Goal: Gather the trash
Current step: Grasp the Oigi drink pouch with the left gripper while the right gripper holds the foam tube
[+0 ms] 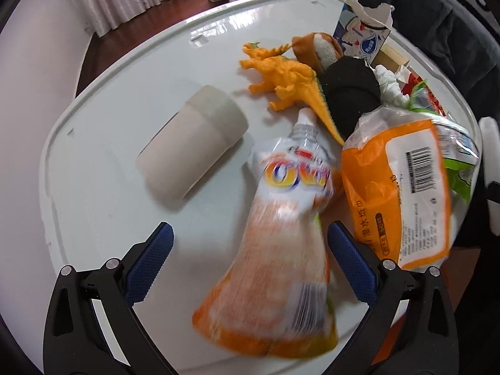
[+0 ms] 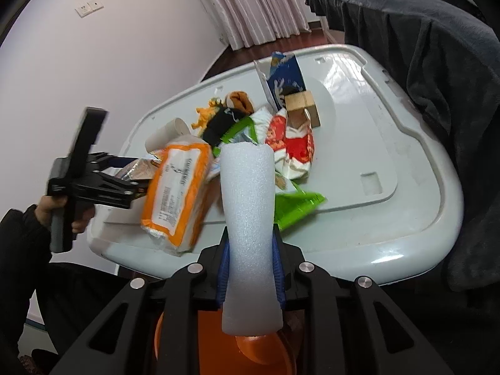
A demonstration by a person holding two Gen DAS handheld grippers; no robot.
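The left gripper (image 1: 250, 259) stands wide open over the white table (image 1: 125, 100), its blue pads (image 1: 153, 256) on either side of an orange-and-white spout pouch (image 1: 281, 218) without pressing it. The pouch's nozzle points toward twelve o'clock. At two o'clock from the gripper lies an orange tissue pack (image 1: 397, 187); at eleven o'clock, a grey cylinder (image 1: 193, 140). The right gripper (image 2: 250, 250) is clamped on a white foam tube (image 2: 248, 218), held above the table's near edge.
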